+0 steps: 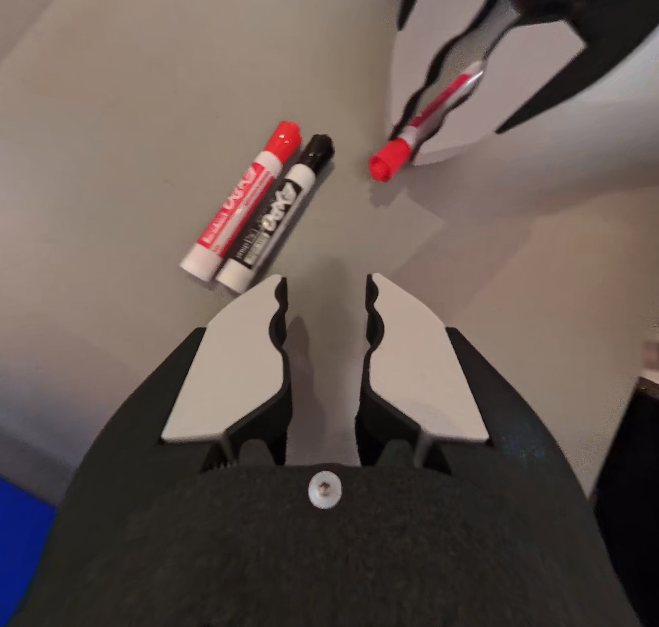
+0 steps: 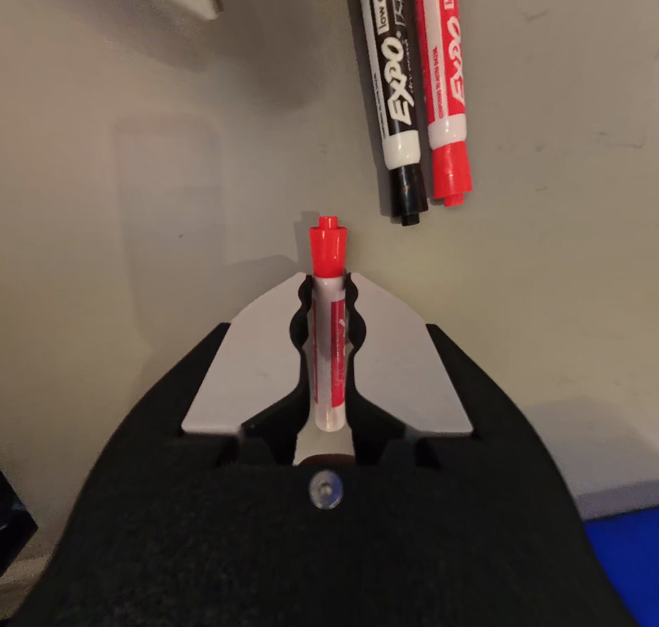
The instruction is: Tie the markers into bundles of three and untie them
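Markers: black marker (image 2: 392, 85) lay on table (image 2: 142, 182) touching a red marker (image 2: 444, 85). Right gripper (image 2: 328, 282) was clamped lengthwise on 2nd red marker (image 2: 326, 342), cap pointing twd black marker. Left gripper (image 1: 326, 282), just beside black marker's base, was partly open w/ nothing held.

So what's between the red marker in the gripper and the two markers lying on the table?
Nothing. Only bare table lies between the held red marker and the lying pair; both wrist views show that gap.
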### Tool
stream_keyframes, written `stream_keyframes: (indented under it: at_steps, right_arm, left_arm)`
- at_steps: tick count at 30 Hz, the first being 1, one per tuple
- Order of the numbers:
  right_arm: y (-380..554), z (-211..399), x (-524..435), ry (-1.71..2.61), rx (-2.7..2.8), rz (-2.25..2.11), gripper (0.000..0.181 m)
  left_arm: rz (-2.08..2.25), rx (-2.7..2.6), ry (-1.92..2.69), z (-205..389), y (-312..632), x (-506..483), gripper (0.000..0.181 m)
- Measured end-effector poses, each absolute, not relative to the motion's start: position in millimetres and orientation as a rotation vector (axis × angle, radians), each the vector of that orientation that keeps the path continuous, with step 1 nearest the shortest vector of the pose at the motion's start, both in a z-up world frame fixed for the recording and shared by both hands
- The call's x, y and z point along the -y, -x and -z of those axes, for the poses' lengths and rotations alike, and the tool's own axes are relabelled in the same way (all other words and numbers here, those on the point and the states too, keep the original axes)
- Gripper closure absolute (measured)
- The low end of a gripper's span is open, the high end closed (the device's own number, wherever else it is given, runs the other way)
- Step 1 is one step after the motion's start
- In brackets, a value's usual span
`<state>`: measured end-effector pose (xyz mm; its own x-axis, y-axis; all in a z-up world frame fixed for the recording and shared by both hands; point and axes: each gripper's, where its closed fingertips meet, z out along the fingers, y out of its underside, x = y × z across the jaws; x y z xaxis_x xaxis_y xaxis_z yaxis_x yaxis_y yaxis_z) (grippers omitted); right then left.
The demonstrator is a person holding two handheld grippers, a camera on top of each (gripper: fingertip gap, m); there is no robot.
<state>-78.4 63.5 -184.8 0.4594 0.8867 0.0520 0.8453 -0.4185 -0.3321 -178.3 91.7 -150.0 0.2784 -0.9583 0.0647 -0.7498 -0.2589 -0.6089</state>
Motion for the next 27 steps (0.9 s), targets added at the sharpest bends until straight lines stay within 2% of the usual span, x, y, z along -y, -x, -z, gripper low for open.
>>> stream_keyframes:
  at_steps: [5,9,14,15,19,23,27]
  right_arm:
    - [78,177,-63,2.316,1.340,-0.274,0.152]
    - [66,158,-62,2.235,1.111,-0.336,0.156]
    - [64,152,-42,2.142,0.948,-0.426,0.157]
    - [66,154,-38,2.130,0.939,-0.448,0.157]
    - [67,161,-33,2.138,1.007,-0.380,0.153]
    - [82,147,-44,2.098,0.898,-0.514,0.148]
    - [95,90,-60,1.874,0.597,-0.824,0.138]
  left_arm:
    - [0.405,-1.737,2.126,155,159,-137,0.145]
    - [0.107,-2.020,2.075,174,152,-161,0.147]
    - [-0.001,-2.259,2.042,196,154,-158,0.151]
    - [0.028,-2.273,2.045,197,152,-156,0.161]
    - [0.042,-2.223,2.054,196,151,-163,0.163]
    - [0.475,-1.931,2.029,161,131,-147,0.164]
    - [1.021,-1.641,1.820,98,113,-88,0.163]
